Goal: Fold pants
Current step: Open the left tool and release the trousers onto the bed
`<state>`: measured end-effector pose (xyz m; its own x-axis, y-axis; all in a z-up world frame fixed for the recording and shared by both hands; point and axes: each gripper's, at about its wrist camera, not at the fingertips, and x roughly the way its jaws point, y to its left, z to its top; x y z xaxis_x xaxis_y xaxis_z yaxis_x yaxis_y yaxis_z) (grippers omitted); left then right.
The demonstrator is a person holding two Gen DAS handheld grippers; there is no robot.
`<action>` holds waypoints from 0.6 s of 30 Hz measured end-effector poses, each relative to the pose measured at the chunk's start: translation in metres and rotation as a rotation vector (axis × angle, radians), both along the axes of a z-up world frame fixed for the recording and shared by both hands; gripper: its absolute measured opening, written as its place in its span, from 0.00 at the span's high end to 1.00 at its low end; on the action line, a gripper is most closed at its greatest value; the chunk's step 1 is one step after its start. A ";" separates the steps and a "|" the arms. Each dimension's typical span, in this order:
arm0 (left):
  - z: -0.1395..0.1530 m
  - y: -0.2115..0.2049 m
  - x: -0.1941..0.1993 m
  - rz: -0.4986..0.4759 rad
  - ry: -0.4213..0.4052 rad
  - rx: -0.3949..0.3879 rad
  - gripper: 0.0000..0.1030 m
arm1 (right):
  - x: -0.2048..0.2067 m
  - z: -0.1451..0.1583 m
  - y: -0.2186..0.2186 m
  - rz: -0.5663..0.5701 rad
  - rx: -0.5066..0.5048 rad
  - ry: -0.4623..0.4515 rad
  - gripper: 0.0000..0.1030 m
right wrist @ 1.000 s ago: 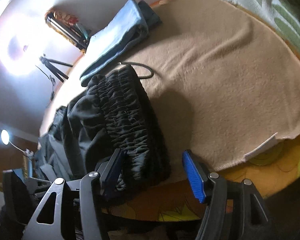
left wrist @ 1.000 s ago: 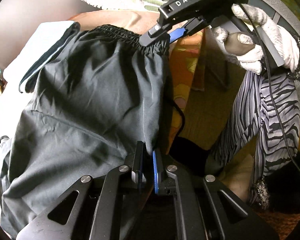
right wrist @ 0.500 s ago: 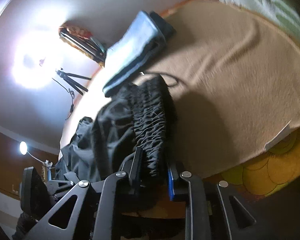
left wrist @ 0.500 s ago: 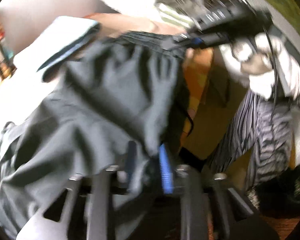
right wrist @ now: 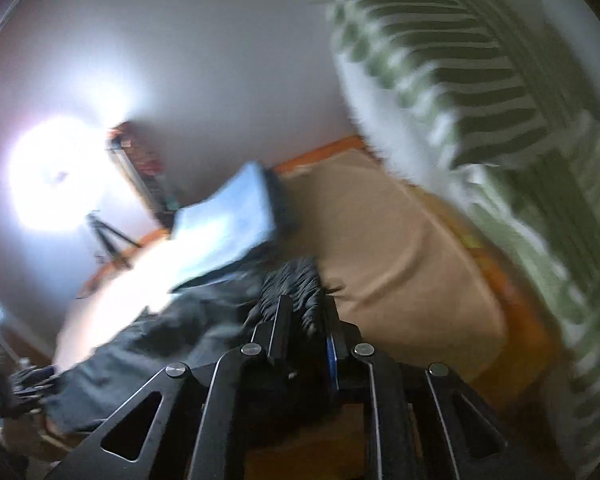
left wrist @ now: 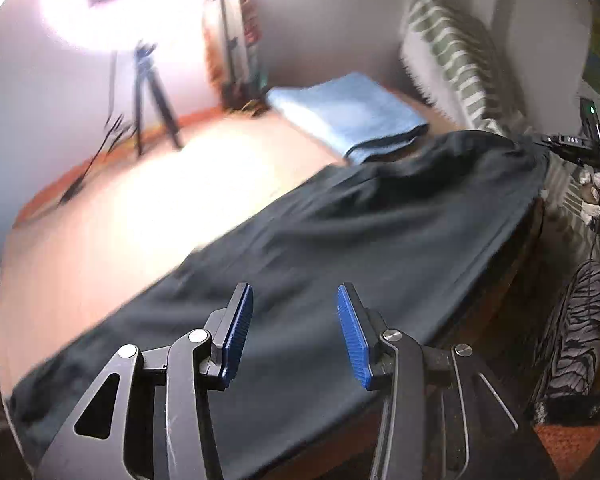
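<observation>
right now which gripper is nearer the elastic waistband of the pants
Right. The right gripper is shut on the gathered waistband of the black pants. The left gripper is open over the far end of the pants, away from the waistband.

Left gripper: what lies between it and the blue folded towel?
In the left wrist view, only the black pants stretch between the open left gripper and the blue folded towel.

Pants (left wrist: 340, 232) on bed (left wrist: 100, 232) — towel (left wrist: 348, 112) behind

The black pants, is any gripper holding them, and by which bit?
The right gripper is clamped on the black pants at the gathered elastic waistband. The left gripper is open and holds nothing.
</observation>
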<state>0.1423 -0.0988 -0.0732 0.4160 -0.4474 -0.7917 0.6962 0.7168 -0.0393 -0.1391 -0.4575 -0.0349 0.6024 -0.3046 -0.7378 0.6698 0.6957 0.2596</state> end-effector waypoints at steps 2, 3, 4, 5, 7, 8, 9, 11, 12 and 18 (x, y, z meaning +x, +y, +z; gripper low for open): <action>-0.011 0.011 -0.002 0.012 0.015 0.020 0.59 | -0.007 -0.019 -0.010 -0.030 0.063 0.029 0.90; -0.016 0.015 -0.004 0.017 0.022 0.030 0.59 | -0.010 -0.031 -0.012 -0.034 0.086 0.055 0.90; -0.021 0.018 -0.008 0.025 0.025 0.042 0.59 | -0.011 -0.041 -0.010 -0.026 0.096 0.081 0.90; -0.023 0.022 -0.009 0.032 0.027 0.046 0.59 | -0.011 -0.047 -0.008 -0.019 0.100 0.103 0.90; -0.025 0.032 -0.011 0.054 0.038 0.039 0.59 | -0.007 -0.060 -0.003 0.009 0.116 0.144 0.83; -0.026 0.039 -0.012 0.074 0.039 0.032 0.59 | -0.006 -0.063 -0.001 0.017 0.120 0.165 0.75; -0.024 0.046 -0.012 0.095 0.038 0.027 0.59 | -0.005 -0.064 0.000 0.020 0.115 0.187 0.65; -0.023 0.069 -0.012 0.158 0.031 0.013 0.59 | -0.003 -0.059 0.008 0.030 0.081 0.210 0.51; -0.023 0.084 -0.013 0.199 0.029 0.006 0.59 | 0.000 -0.055 0.013 0.035 0.035 0.228 0.51; -0.021 0.197 -0.020 0.497 0.019 -0.042 0.59 | 0.018 -0.021 0.050 0.080 -0.150 0.251 0.43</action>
<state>0.1223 0.0979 -0.0944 0.5726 -0.2301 -0.7869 0.2699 0.9592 -0.0841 -0.1212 -0.4075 -0.0557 0.4332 -0.3802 -0.8172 0.6412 0.7672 -0.0171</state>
